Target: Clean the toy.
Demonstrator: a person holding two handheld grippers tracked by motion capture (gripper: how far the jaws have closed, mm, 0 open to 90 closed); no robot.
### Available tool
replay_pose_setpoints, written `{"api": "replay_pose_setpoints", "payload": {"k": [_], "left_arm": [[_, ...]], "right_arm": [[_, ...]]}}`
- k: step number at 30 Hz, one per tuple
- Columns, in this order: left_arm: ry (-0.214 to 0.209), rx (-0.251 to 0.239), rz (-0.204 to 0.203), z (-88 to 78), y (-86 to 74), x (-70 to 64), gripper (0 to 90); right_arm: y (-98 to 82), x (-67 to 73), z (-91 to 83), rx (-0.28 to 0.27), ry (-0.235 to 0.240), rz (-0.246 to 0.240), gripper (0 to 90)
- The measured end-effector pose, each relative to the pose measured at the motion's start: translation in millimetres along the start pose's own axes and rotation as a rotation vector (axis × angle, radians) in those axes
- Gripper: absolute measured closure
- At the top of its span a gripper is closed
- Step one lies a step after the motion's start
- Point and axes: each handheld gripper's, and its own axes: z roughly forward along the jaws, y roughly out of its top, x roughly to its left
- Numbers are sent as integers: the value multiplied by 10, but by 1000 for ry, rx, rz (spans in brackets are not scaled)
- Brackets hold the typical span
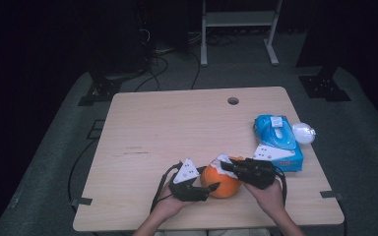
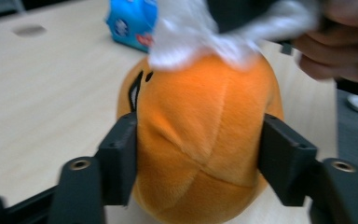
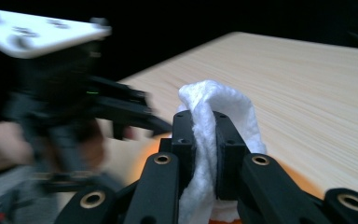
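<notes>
High view shows an orange plush (image 1: pixel 224 184) sitting on the bench (image 1: pixel 177 132) near its front edge, just left of a blue wipes pack (image 1: pixel 278 142), with a white ball (image 1: pixel 303 132) right of that pack. Left gripper (image 1: pixel 211 188) has its fingers (image 2: pixel 119 156) half open and pressed against both sides of the plush, holding it. Right gripper (image 1: pixel 229 168) hovers over the plush top, its fingers (image 3: pixel 184 140) clamped tight on a white wipe (image 3: pixel 209 107) that lies against the plush.
</notes>
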Motion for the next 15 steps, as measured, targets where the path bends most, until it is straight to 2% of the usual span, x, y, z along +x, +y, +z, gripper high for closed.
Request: {"api": "replay_pose_setpoints", "payload": {"k": [2, 3, 5, 7, 8, 10, 11, 13, 15], "left_arm": [[46, -7, 38, -40, 36, -24, 412], [53, -9, 42, -65, 44, -17, 416], [52, -17, 27, -106, 43, 6, 419], [33, -10, 22, -101, 35, 12, 407], [17, -6, 19, -84, 31, 16, 383], [-24, -9, -3, -53, 31, 51, 278], [-28, -7, -8, -47, 27, 81, 225], [-19, 17, -44, -10, -14, 140, 112], [-26, 33, -67, 28, -83, 176, 112]], "right_arm": [[34, 123, 67, 18, 17, -46, 803], [41, 148, 86, 27, 0, -76, 804], [35, 83, 77, 17, -16, -61, 804], [10, -23, 43, 19, -61, -46, 804], [-10, -77, 29, 20, -67, -21, 804], [-48, -139, 21, 41, -88, -17, 804], [-64, -153, 20, 43, -96, -14, 804], [-71, -180, 6, 38, -103, -3, 804], [-68, -195, 2, 33, -102, 5, 804]]}}
